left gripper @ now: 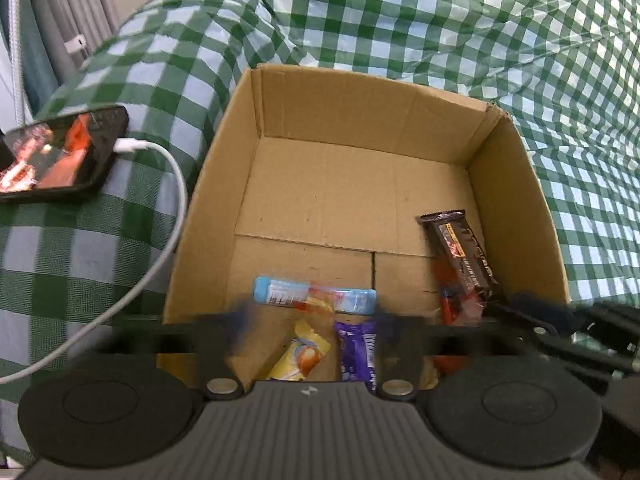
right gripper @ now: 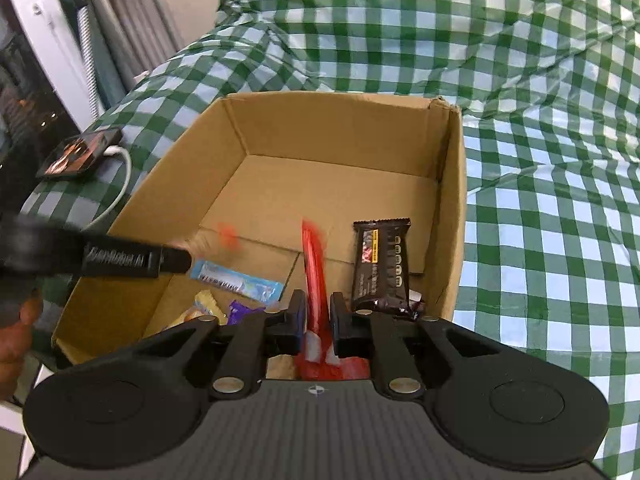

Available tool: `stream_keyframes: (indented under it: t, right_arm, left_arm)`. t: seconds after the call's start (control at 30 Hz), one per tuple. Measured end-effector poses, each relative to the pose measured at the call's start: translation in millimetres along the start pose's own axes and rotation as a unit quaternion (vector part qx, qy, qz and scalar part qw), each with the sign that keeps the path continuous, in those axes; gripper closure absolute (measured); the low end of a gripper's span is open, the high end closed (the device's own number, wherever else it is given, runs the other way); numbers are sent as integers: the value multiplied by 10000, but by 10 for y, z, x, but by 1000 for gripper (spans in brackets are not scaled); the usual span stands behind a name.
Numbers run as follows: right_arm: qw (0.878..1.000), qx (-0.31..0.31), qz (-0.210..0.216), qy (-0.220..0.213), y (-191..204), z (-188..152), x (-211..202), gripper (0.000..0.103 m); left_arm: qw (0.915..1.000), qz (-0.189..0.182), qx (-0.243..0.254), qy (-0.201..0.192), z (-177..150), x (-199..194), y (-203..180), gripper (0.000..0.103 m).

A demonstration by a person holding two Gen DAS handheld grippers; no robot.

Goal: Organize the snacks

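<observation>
An open cardboard box (left gripper: 340,108) (right gripper: 320,120) lies on a green checked cloth. On its floor are a dark brown bar (left gripper: 460,252) (right gripper: 382,264), a light blue wrapper (left gripper: 280,294) (right gripper: 236,282), a yellow wrapper (left gripper: 300,356) and a purple wrapper (left gripper: 356,352). My left gripper (left gripper: 314,320) hangs wide open over the box's near end, holding nothing. A small orange blur (right gripper: 228,236) shows near its finger (right gripper: 136,262). My right gripper (right gripper: 318,312) is partly open over the box's near right. A blurred red wrapper (right gripper: 316,272) stands loose between its pads.
A phone (left gripper: 60,156) with a lit screen lies left of the box, with a white cable (left gripper: 172,208) plugged in and curving toward me. The checked cloth (left gripper: 440,20) is rumpled behind and right of the box. A hand (right gripper: 16,340) shows at the left edge.
</observation>
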State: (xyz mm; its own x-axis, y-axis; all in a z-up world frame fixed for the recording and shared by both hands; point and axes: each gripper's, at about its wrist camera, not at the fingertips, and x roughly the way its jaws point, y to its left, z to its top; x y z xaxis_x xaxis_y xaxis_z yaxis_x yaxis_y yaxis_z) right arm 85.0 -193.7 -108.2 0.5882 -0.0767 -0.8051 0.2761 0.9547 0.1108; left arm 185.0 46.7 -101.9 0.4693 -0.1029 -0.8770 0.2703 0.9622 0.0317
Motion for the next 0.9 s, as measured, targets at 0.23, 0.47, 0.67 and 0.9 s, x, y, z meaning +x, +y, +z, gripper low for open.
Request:
stream_keyframes:
  t: [0.23, 0.47, 0.67, 0.9]
  right_arm:
    - [9987, 343, -302, -220, -15, -154, -355, 15]
    - [9978, 216, -553, -308, 171, -678, -941, 10]
    - [9975, 132, -592, -352, 302, -1052, -1262, 10]
    - [9935, -60, -707, -893, 426, -1251, -1654, 7]
  left_arm:
    - [9997, 172, 25, -175, -312, -402, 0, 0]
    - [9989, 275, 232, -305, -772, -930, -95, 0]
    - [9980, 283, 351, -437, -1120, -1365, -170, 0]
    - [9971, 327, 3, -685, -1459, -1679, -175, 0]
